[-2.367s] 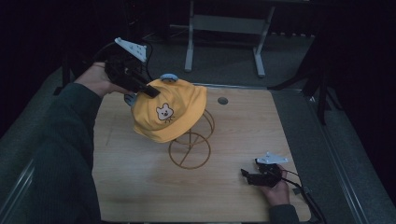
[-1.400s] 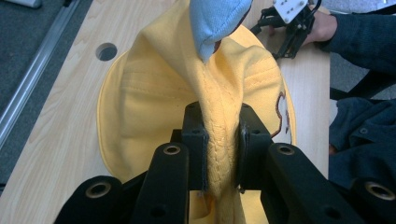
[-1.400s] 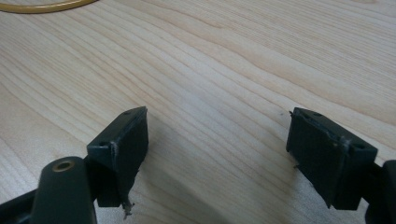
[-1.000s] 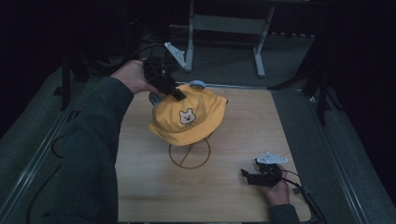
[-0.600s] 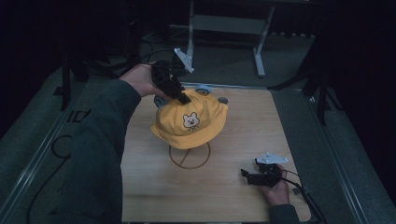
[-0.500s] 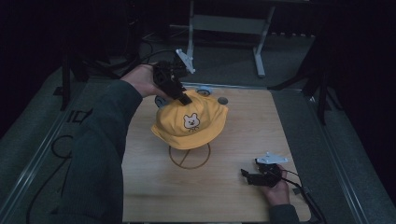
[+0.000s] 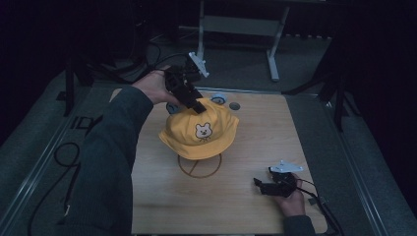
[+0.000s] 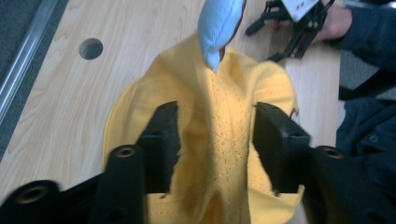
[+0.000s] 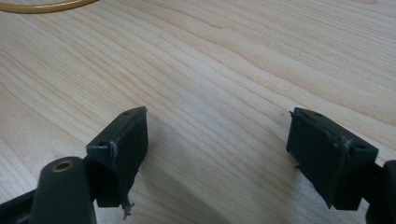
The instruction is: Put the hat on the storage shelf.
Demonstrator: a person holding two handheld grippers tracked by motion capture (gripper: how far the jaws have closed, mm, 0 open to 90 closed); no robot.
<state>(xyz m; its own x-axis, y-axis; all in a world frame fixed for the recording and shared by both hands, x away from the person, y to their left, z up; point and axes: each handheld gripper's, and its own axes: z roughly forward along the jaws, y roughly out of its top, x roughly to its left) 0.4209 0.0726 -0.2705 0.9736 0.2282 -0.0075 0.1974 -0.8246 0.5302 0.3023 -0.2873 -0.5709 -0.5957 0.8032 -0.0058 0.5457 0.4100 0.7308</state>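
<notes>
Yellow cap [image 7: 199,132] with bear emblem, seated on a wire stand [image 7: 200,166] at the middle of the wooden table [image 7: 162,196]. Left gripper [image 7: 196,105] at the cap's far-left crown, jaws parted with a ridge of yellow cloth between them; whether they press it cannot be told. Right gripper [image 7: 259,184] near the table's front right, well apart from the cap, jaws spread wide over bare wood. A metal frame [image 7: 241,24] stands on grey floor beyond the table.

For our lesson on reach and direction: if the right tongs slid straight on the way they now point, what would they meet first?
Probably the wire stand's ring base. The right tongs lie open on bare table; only that ring's edge shows ahead.
</notes>
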